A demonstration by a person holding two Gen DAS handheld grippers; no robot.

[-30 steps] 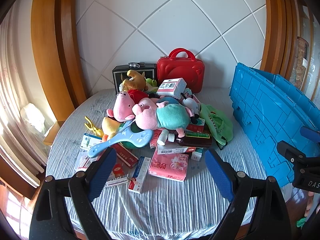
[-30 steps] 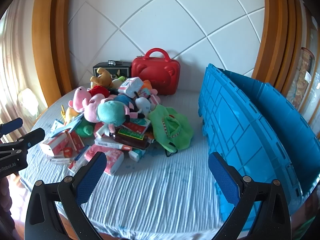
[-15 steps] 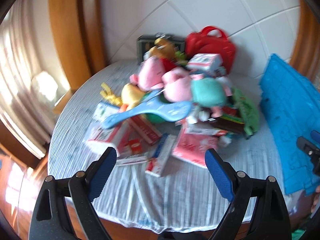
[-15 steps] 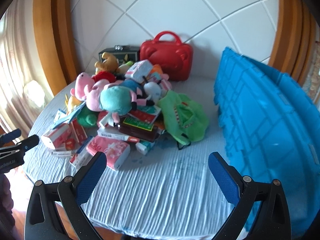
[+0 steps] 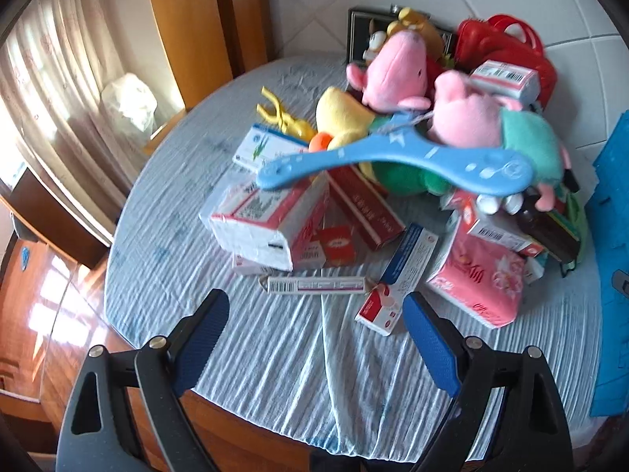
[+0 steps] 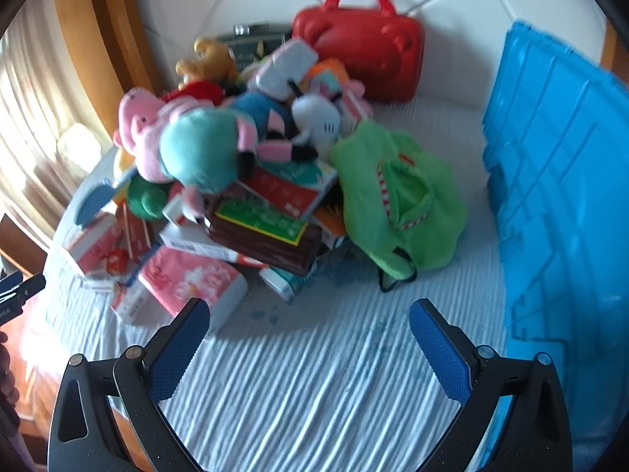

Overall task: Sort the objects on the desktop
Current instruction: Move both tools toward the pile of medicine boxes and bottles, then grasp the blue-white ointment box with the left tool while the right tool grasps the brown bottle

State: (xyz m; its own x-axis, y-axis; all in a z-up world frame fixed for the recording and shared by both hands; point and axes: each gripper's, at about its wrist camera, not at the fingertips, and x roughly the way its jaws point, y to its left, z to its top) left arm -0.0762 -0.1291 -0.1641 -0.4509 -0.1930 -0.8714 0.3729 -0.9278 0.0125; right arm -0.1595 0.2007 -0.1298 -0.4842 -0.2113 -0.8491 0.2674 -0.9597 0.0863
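Both the left gripper [image 5: 316, 328] and right gripper [image 6: 308, 328] hover with fingers spread apart and empty, the heaped toys and boxes [image 5: 393, 181] just beyond the fingertips on the worktop [image 5: 275, 354], so pulling one box could topple the pile

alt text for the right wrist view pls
Open right tongs hover empty over a striped cloth before a heap of plush toys, boxes and a green plush bag. A red case stands behind; a blue crate sits right.

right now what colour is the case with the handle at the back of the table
Red; it shows best in the right wrist view.
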